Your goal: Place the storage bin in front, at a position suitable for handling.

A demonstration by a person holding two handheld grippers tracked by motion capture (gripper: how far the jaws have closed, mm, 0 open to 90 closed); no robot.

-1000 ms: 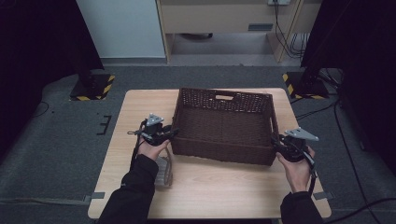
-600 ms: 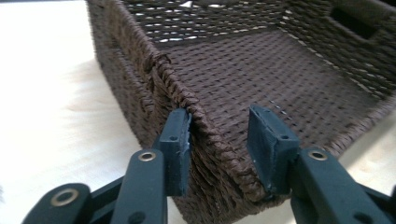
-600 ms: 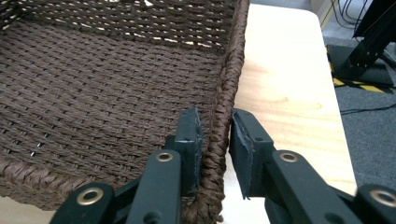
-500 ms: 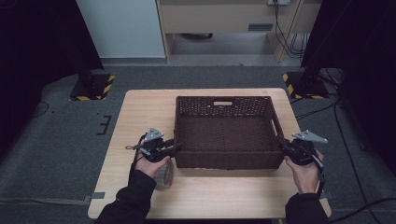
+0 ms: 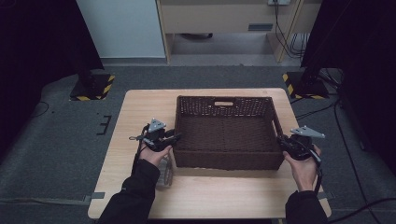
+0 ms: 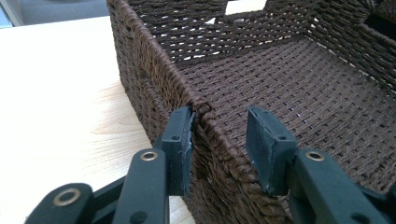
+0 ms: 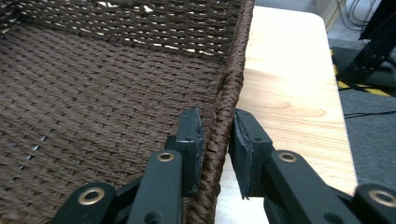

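From above, we see the brown wicker basket [image 5: 224,133] mid-worktop [image 5: 140,107], left claw [image 5: 173,138] at its nine o'clock, right claw [image 5: 283,142] at three. Left gripper view: our claw [image 6: 219,135] has been closing, straddling the wall, outer pad touching. Right gripper view: our claw [image 7: 218,135] pinches the rim.

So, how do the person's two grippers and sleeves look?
Both the left gripper and the right gripper are black with a grey three-cornered plate on top, brass-coloured rivets, flat dark pads and a trailing black cable. The sleeves are dark.
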